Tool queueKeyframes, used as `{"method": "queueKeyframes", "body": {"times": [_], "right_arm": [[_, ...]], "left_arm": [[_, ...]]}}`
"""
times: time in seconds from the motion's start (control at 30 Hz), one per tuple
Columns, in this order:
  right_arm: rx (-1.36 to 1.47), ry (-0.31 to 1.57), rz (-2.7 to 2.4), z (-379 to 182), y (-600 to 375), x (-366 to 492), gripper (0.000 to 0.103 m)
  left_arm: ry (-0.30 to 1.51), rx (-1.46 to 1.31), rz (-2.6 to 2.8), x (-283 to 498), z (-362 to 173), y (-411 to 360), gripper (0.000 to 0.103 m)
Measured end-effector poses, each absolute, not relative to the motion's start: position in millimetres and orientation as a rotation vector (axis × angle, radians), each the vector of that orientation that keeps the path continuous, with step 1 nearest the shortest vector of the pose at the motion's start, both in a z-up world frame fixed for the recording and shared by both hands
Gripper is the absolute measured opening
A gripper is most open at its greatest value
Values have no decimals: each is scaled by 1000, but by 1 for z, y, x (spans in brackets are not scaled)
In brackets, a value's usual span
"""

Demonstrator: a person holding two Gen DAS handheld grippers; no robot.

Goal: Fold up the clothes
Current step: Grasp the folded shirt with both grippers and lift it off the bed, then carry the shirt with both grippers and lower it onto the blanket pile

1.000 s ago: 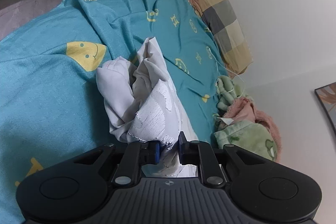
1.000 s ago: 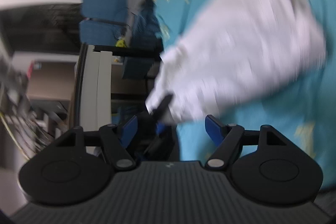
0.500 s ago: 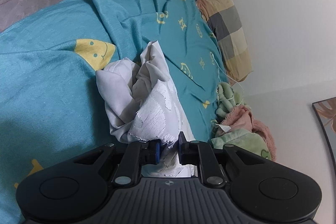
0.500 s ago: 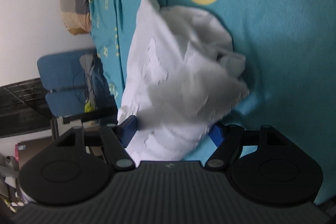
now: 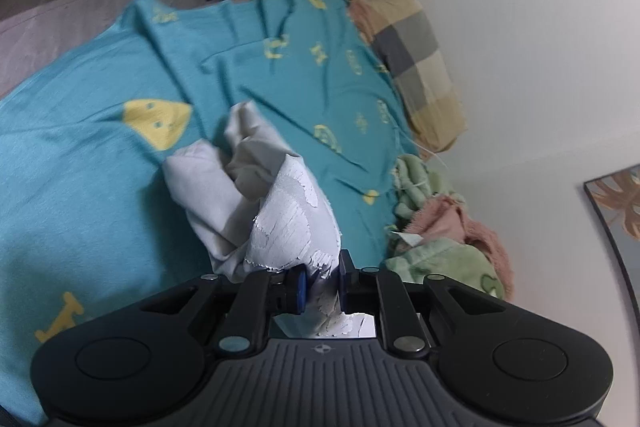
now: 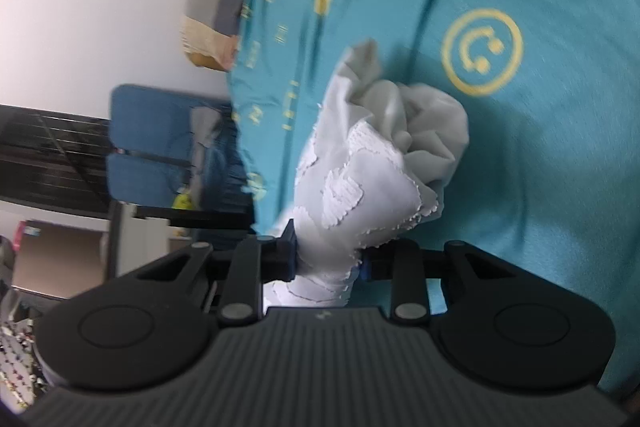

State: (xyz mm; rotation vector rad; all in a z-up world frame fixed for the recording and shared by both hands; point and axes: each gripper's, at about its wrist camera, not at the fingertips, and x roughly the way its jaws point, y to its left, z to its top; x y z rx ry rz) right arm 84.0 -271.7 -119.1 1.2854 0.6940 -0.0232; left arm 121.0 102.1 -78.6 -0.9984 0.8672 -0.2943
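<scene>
A crumpled white garment [image 5: 256, 199] with a cracked white print hangs bunched above a teal bedsheet [image 5: 80, 163] with yellow figures. My left gripper [image 5: 320, 285] is shut on one edge of it, and the cloth runs down between the blue pads. In the right wrist view the same white garment [image 6: 372, 171] is bunched in front of my right gripper [image 6: 326, 261], whose jaws are closed on a thick wad of it. The sheet [image 6: 540, 147] lies below.
A checked pillow [image 5: 416, 67] lies by the white wall. A heap of green and pink fleece clothes [image 5: 444, 231] lies at the bed's edge. A blue chair [image 6: 160, 147] and dark shelving stand beside the bed. A framed picture [image 5: 616, 207] is at the right.
My right gripper was open and has closed on the white garment. The left gripper kept its hold and lifted a little, so the view shifted.
</scene>
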Motion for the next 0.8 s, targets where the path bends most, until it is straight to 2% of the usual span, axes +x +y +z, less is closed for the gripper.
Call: {"method": "queueKeyframes", "body": {"times": [0.27, 0.63, 0.7, 0.8], "right_arm": [[1287, 529, 12, -35, -338, 92, 31], [1007, 147, -80, 145, -536, 106, 30], [928, 87, -116, 163, -565, 95, 30], [862, 71, -191, 158, -599, 78, 30]], "left_arm": [[793, -910, -453, 157, 19, 8, 15], [723, -927, -832, 246, 130, -240, 16], [714, -901, -890, 250, 128, -281, 16], [733, -815, -945, 248, 107, -331, 17]]}}
